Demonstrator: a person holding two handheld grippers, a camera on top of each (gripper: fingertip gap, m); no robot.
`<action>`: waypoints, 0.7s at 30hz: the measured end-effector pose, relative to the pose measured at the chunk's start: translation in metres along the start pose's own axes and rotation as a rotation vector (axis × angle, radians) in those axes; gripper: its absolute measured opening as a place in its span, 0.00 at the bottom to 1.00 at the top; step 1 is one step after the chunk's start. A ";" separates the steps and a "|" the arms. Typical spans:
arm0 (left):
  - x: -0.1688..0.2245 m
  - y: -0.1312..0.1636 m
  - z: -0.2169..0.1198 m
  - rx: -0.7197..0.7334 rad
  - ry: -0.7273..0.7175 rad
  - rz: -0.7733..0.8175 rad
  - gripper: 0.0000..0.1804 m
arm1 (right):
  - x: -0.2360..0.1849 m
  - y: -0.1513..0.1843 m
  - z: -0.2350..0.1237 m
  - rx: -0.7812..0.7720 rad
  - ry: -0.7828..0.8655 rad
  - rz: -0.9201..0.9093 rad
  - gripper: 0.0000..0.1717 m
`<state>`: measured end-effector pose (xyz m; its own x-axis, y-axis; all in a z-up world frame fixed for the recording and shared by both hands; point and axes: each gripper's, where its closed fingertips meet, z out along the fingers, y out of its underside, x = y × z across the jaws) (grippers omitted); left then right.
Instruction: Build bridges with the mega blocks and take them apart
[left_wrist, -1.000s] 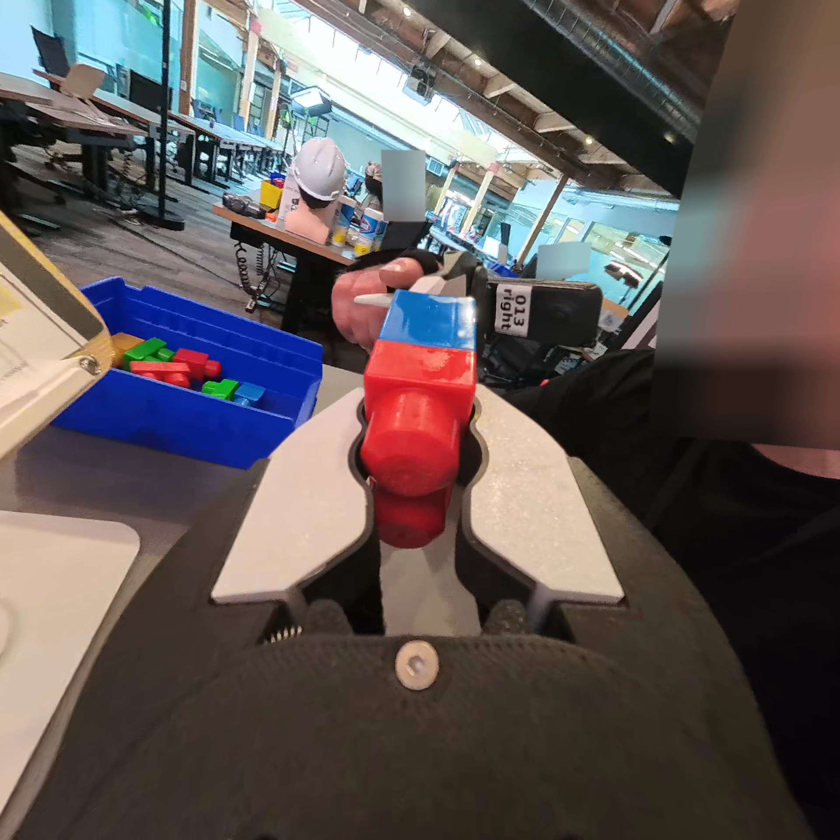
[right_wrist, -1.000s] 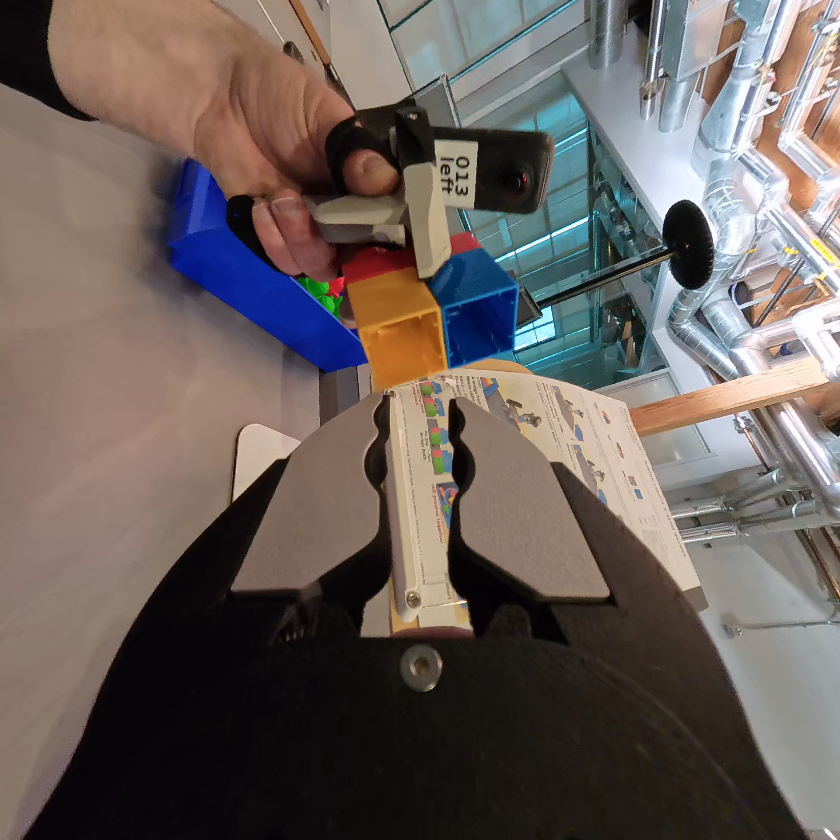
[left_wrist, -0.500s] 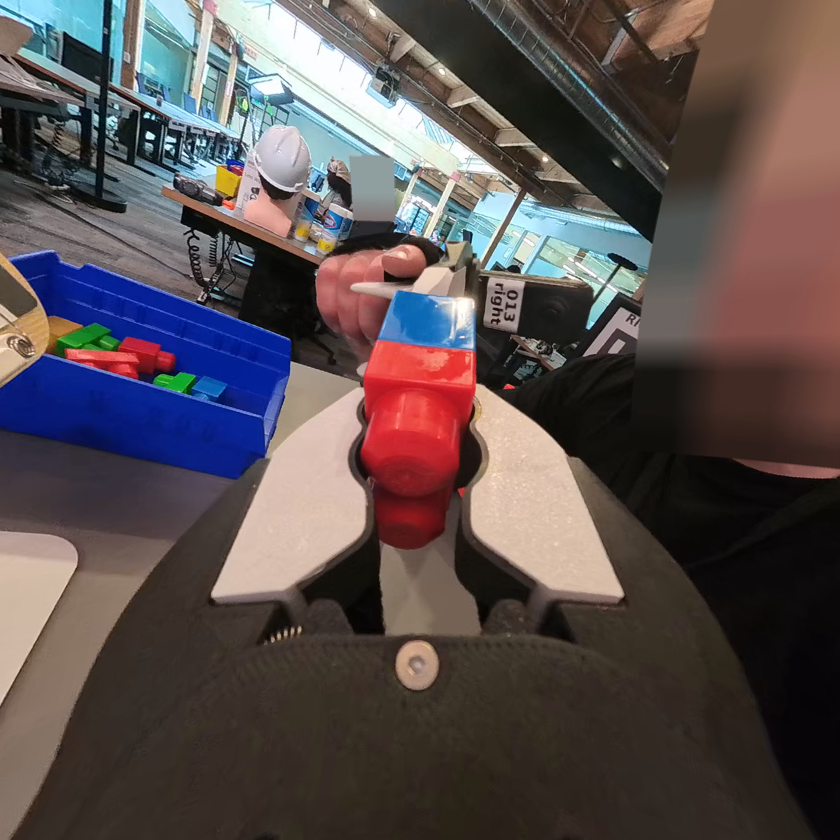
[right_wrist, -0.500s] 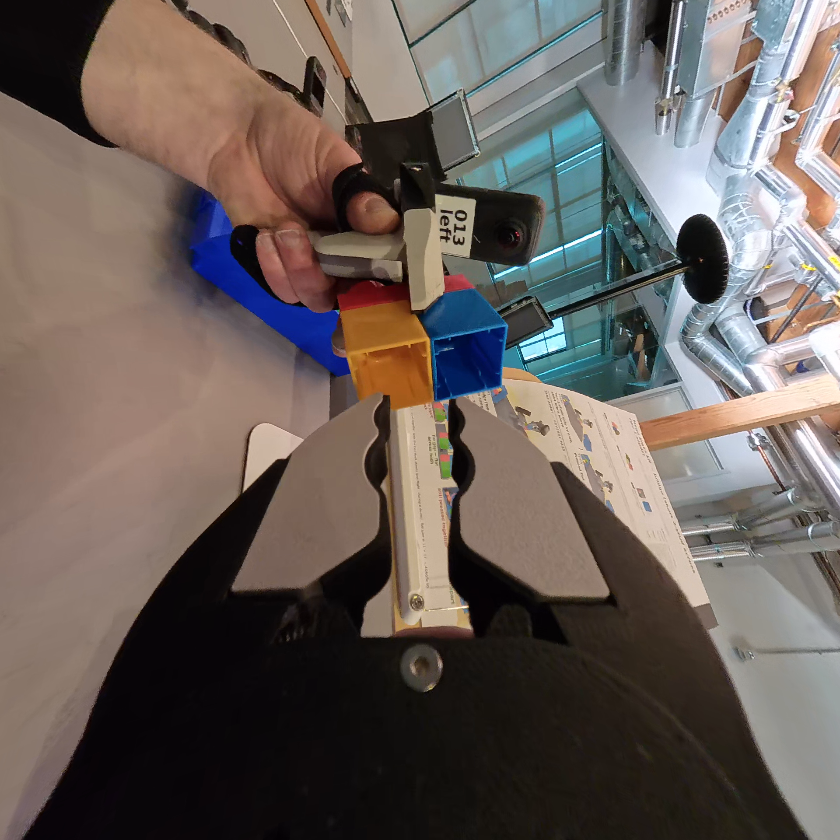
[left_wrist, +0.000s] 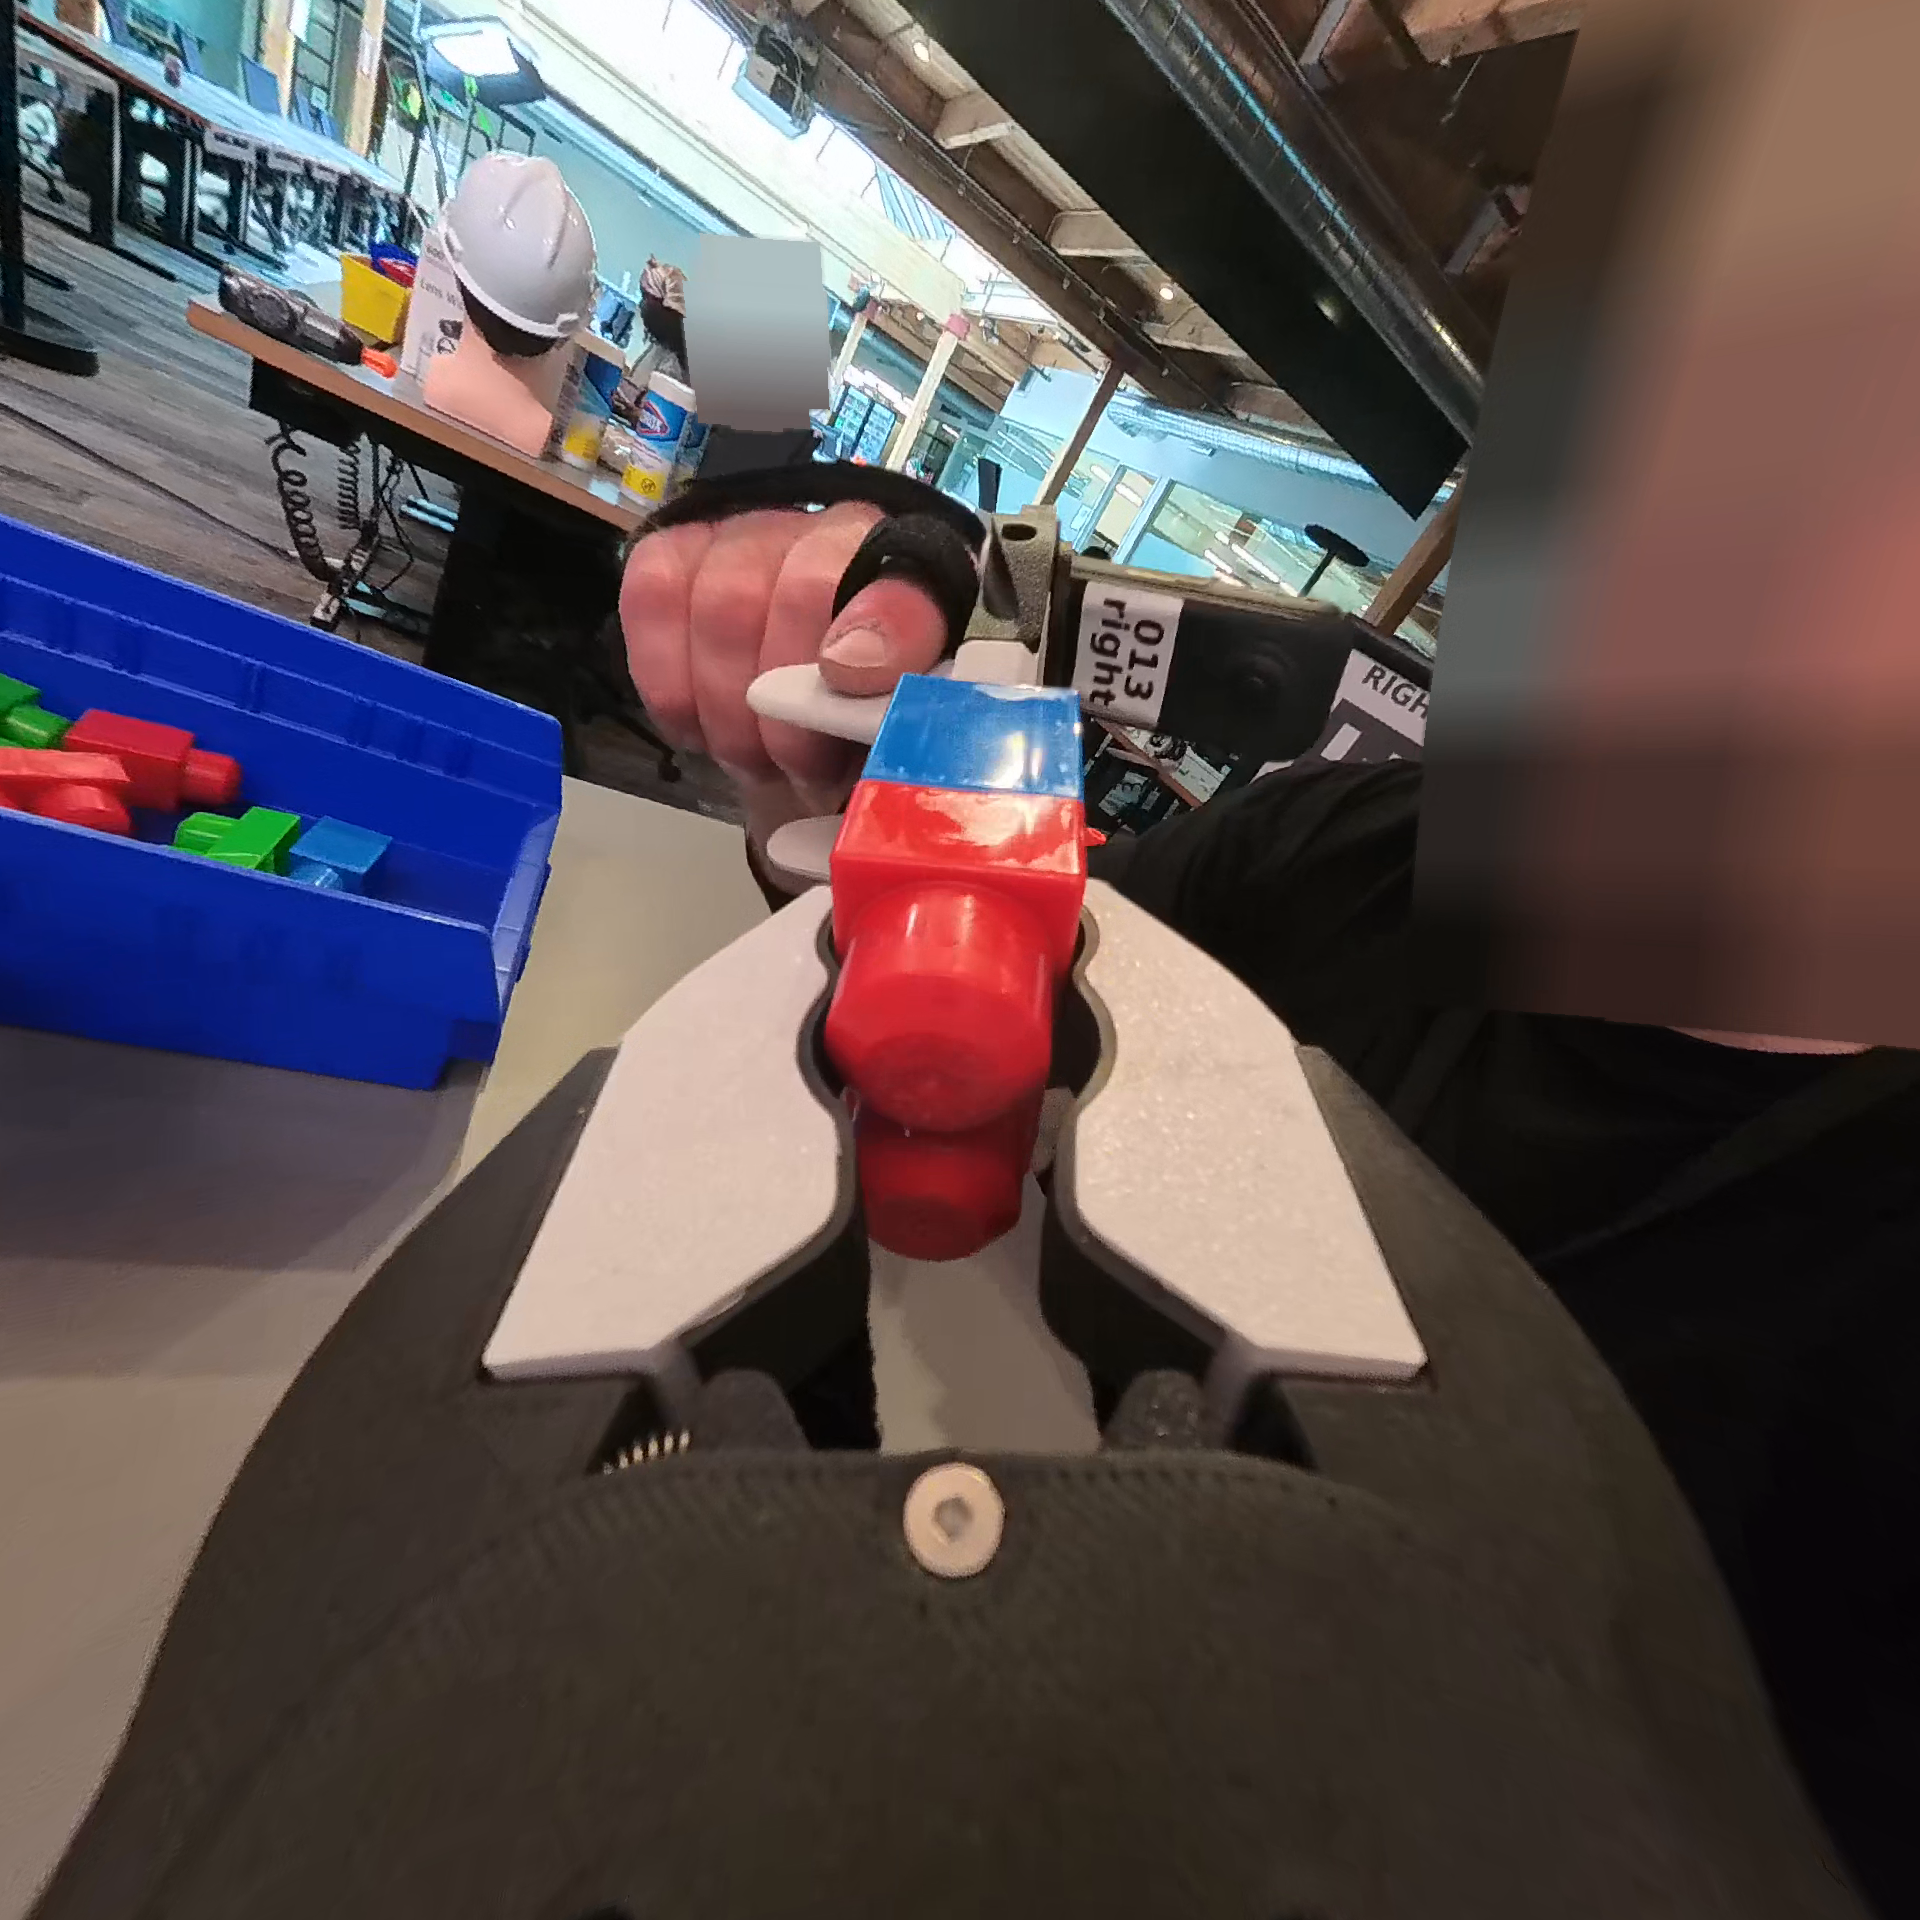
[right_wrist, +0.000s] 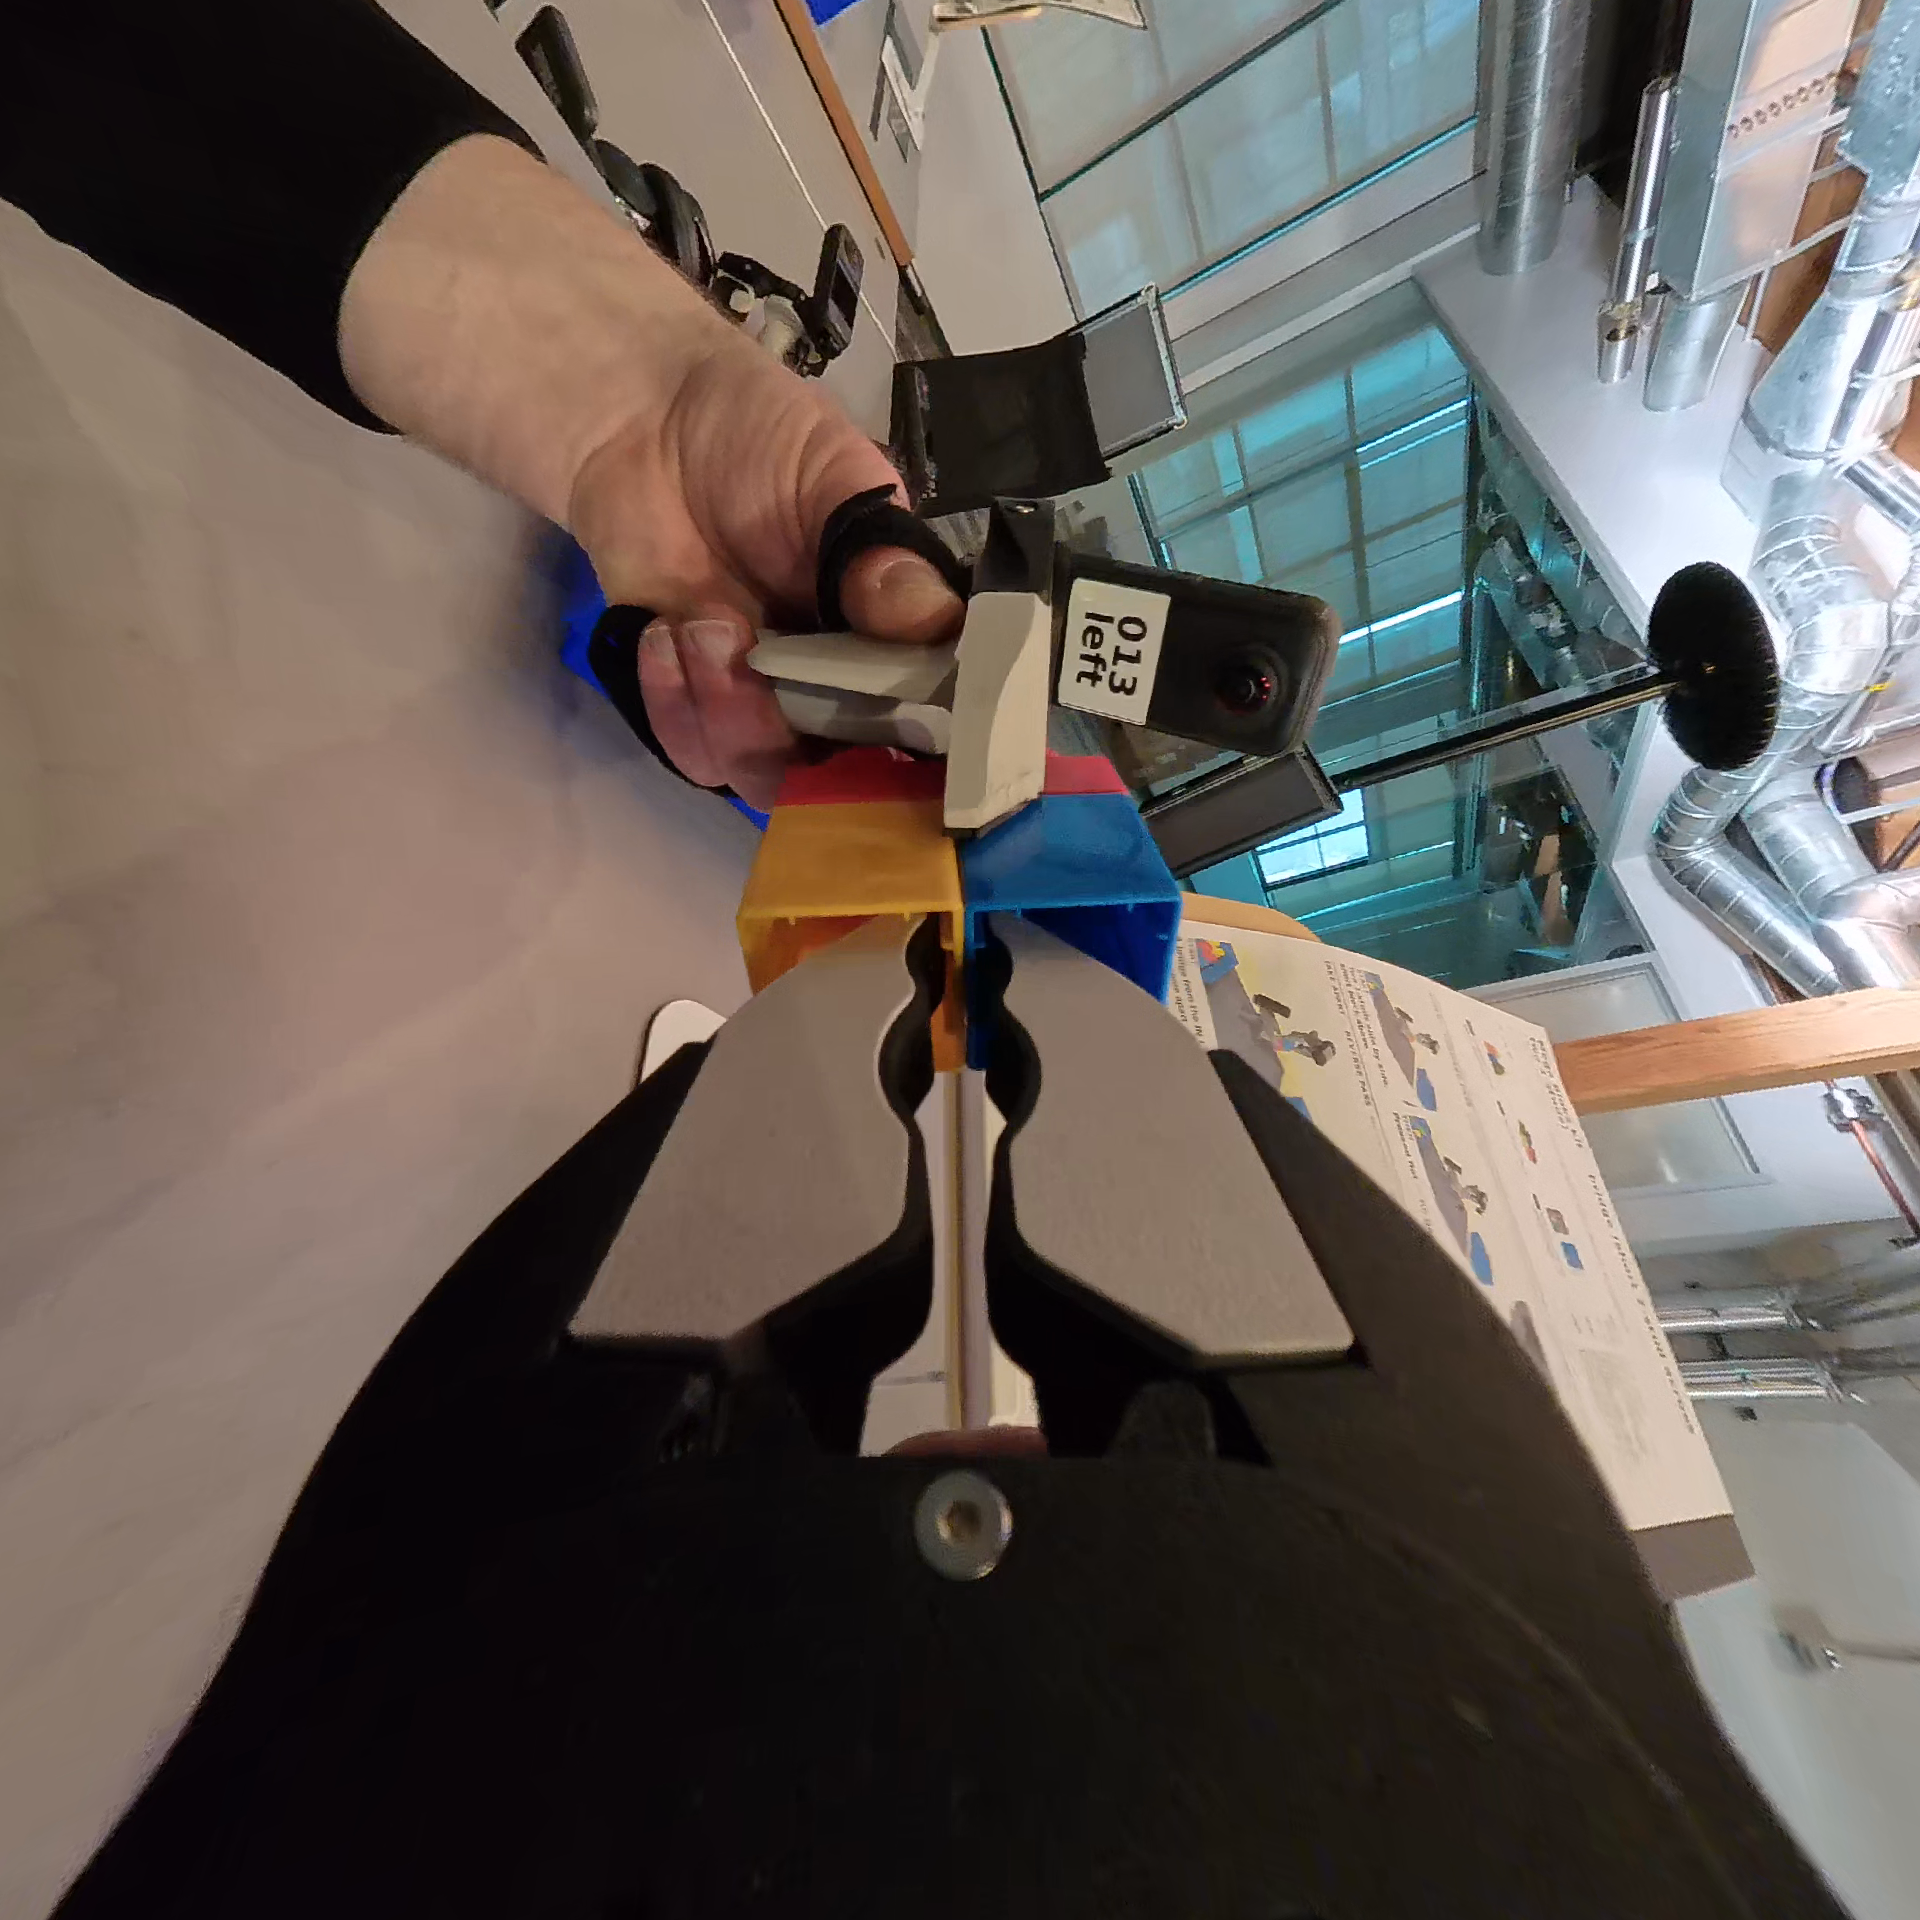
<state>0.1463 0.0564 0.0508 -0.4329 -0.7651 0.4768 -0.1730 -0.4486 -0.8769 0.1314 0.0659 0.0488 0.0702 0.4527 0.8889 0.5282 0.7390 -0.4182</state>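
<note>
Red plastic fills the centre of the left wrist view: the red block (left_wrist: 956, 894) is clamped between the two grey fingers of the left gripper (left_wrist: 951, 997), whose pads press on its sides. A blue block (left_wrist: 977, 732) is joined to its far end. Whatever lies beyond these two is hidden by them, and only part of the right gripper (left_wrist: 831, 758) and the hand (left_wrist: 727, 644) on it is seen past them. At the left edge a blue bin (left_wrist: 260, 935) is cut off by the frame; red, green and blue blocks are seen in it.

In the right wrist view, the blocks are found just above the centre of the frame. The jaws of the right gripper are nearly together, pinched on the two adjoining walls of the yellow block (right_wrist: 842, 862) and the blue block, one fingertip inside each hollow. The red block is mostly covered by the left gripper's finger (right_wrist: 997, 717). Only a small corner of the bin shows behind the hand. An instruction sheet (right_wrist: 1455, 1195) lies at the right, partly hidden by the gripper.
</note>
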 end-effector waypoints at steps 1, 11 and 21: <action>0.001 -0.001 0.001 0.007 0.005 0.008 0.20 | 0.000 -0.001 -0.001 0.001 0.004 -0.009 0.02; 0.023 -0.026 -0.028 0.105 -0.065 0.133 0.20 | 0.028 -0.021 -0.047 0.051 0.091 -0.047 0.02; 0.022 -0.041 -0.064 0.105 -0.218 0.216 0.20 | 0.081 0.085 -0.120 -0.342 0.231 0.064 0.02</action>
<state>0.0872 0.0873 0.0934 -0.2480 -0.9236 0.2922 -0.0009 -0.3014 -0.9535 0.2837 0.1062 0.1078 0.2792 0.3394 0.8982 0.7647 0.4872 -0.4218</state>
